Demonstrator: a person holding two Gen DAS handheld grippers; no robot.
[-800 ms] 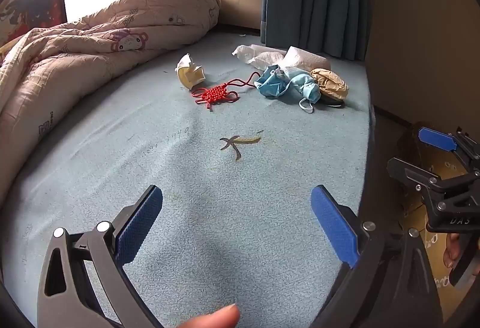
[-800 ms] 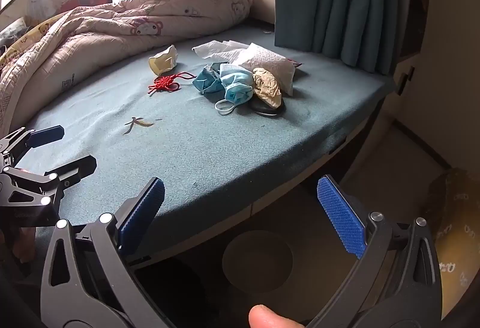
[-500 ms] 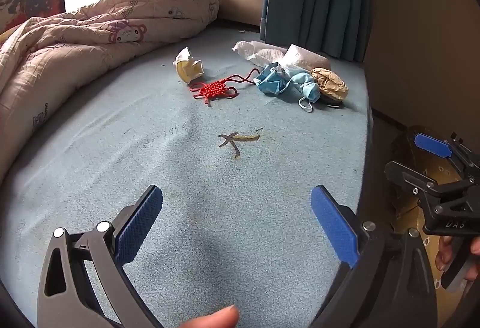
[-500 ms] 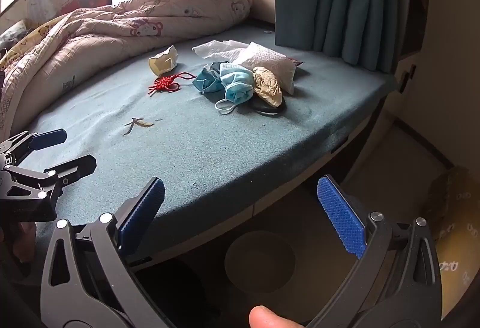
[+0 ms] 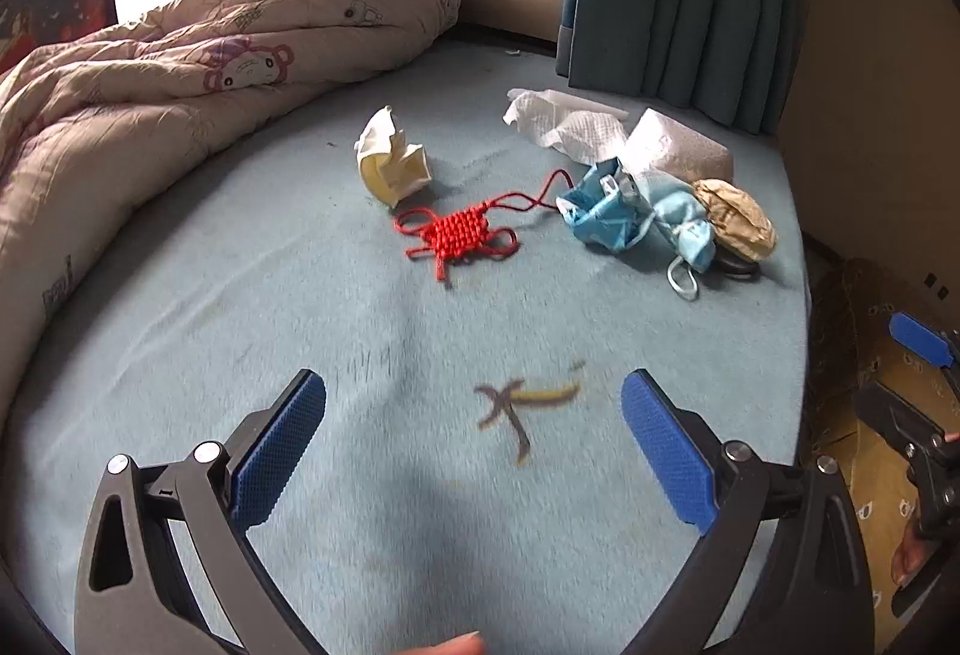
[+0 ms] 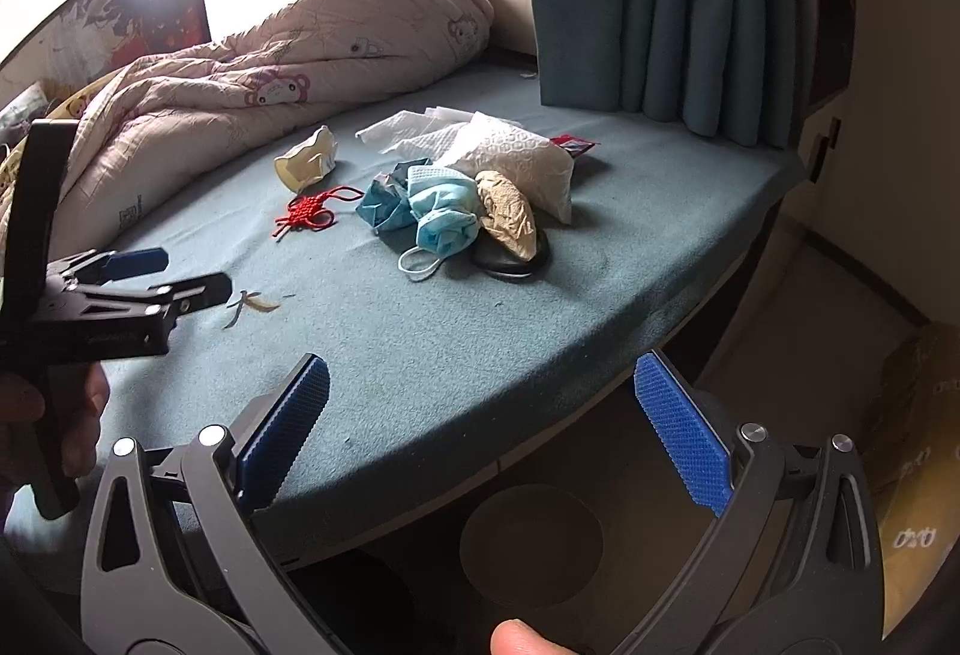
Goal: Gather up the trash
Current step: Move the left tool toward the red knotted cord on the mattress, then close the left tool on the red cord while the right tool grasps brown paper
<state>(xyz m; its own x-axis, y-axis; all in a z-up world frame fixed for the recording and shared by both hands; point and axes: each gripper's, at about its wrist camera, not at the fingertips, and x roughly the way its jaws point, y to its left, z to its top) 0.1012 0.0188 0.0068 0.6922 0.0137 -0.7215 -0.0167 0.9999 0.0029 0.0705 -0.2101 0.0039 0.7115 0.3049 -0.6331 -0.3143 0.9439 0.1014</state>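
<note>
The left hand-held gripper [image 5: 474,436] hangs low over the blue-grey bed [image 5: 300,295] with its blue-padded fingers spread wide and nothing between them. Just ahead of the gap lies a small scrap of dried peel [image 5: 522,406], blurred in this view, flat on the cover and touching neither pad.

Farther along the bed the rest of the trash is grouped. A crumpled yellowish cup [image 5: 393,163] sits near the folded quilt [image 5: 198,67]. Beside it lies a red knotted cord ornament [image 5: 459,232], its cord running toward a crushed blue carton [image 5: 600,214]. Touching that carton is a pale blue face mask [image 5: 684,229] with its white loop trailing on the cover, and against the mask rests a crumpled brown paper wad [image 5: 735,220]. Behind these lie white paper towels [image 5: 567,124].

The right hand-held gripper [image 6: 480,430] is held at the bed's near edge, its fingers likewise wide apart and empty, part of the gap over the cover and part over the dark space below. In its view the left hand-held gripper appears at the left, above the bed and just beside the peel scrap.
</note>
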